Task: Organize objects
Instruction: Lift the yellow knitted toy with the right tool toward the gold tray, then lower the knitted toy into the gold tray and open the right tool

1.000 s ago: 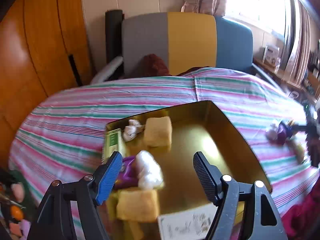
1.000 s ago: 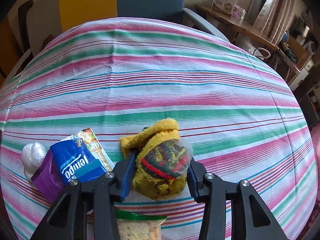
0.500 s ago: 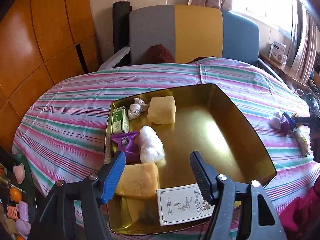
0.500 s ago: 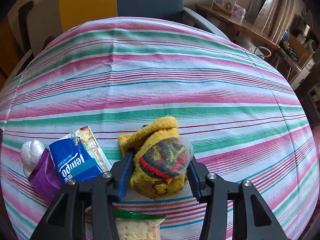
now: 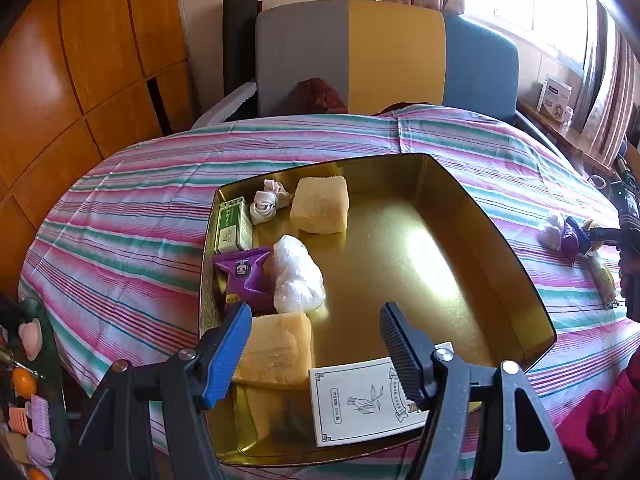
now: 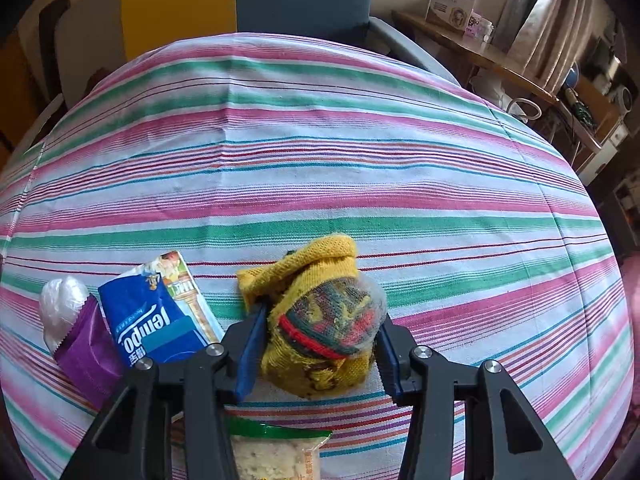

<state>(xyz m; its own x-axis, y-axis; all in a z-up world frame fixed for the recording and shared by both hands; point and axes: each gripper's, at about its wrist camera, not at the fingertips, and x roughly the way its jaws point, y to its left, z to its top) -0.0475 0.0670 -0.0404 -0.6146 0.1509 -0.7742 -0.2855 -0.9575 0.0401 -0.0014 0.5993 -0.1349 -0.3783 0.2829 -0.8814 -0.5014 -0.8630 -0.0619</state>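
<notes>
Clamping the knitted sock ball (image 6: 324,332) from both sides, right gripper (image 6: 318,350) sits low-centre in its view, fingers closed onto it w/ the ball on the striped surface (image 6: 320,168). Left of it: blue tissue pack (image 6: 156,316), purple packet (image 6: 86,348), white wad (image 6: 60,304). Snack bag (image 6: 276,456) at bottom edge. Left gripper (image 5: 314,344) gapes wide, holding nothing, over the gold tray (image 5: 500,248); yellow sponge (image 5: 276,350) by its left finger, card (image 5: 360,400) betw. fingers, purple wrapper (image 5: 244,276) & white bag (image 5: 298,276) beyond.
</notes>
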